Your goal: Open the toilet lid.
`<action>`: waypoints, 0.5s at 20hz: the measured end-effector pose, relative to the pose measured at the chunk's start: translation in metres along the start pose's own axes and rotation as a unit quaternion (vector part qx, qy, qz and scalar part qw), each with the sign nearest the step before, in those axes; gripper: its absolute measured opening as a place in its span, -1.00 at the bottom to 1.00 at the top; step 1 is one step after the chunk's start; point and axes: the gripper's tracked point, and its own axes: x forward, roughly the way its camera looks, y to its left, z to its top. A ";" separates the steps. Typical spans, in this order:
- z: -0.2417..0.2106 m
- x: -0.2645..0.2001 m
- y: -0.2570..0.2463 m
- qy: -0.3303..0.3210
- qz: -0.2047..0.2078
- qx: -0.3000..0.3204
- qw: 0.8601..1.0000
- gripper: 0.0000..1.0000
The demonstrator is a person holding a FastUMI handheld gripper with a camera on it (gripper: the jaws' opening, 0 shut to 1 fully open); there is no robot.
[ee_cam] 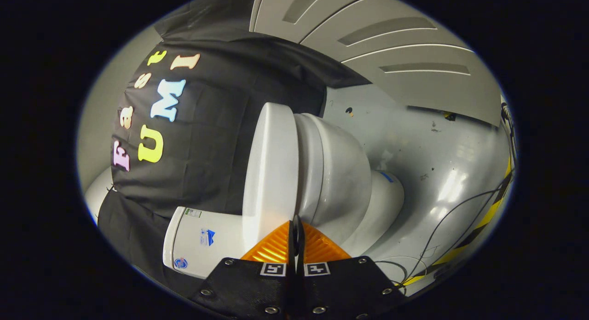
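Glossy grey floor (441, 172), black cables (441, 228), perhaps panelled door (391, 48).

We see the gripper (297, 228) with its two orange fingers (271, 246) pressed together, nothing between them, their tips just at the near edge of the white toilet lid (271, 172). The lid lies closed on the seat and bowl (340, 182). The tank (202, 239) sits beside the fingers (stickers on it), and cables (451, 228) trail over the grey floor (437, 145).

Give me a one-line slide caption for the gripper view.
Claw with orange fingers together, tips at the edge of the closed toilet lid, white bowl beside it.
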 end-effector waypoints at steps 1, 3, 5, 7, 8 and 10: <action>0.000 0.000 0.000 -0.002 -0.008 -0.008 1.000 -1.00; 0.000 -0.003 0.001 -0.002 -0.019 -0.021 1.000 -1.00; 0.000 -0.003 0.003 0.000 -0.027 -0.027 0.999 -1.00; 0.002 -0.003 0.007 -0.001 -0.045 -0.029 0.999 -1.00; 0.002 -0.006 0.011 -0.005 -0.050 -0.034 0.998 -1.00; 0.004 -0.012 0.023 -0.014 -0.058 -0.047 0.997 -1.00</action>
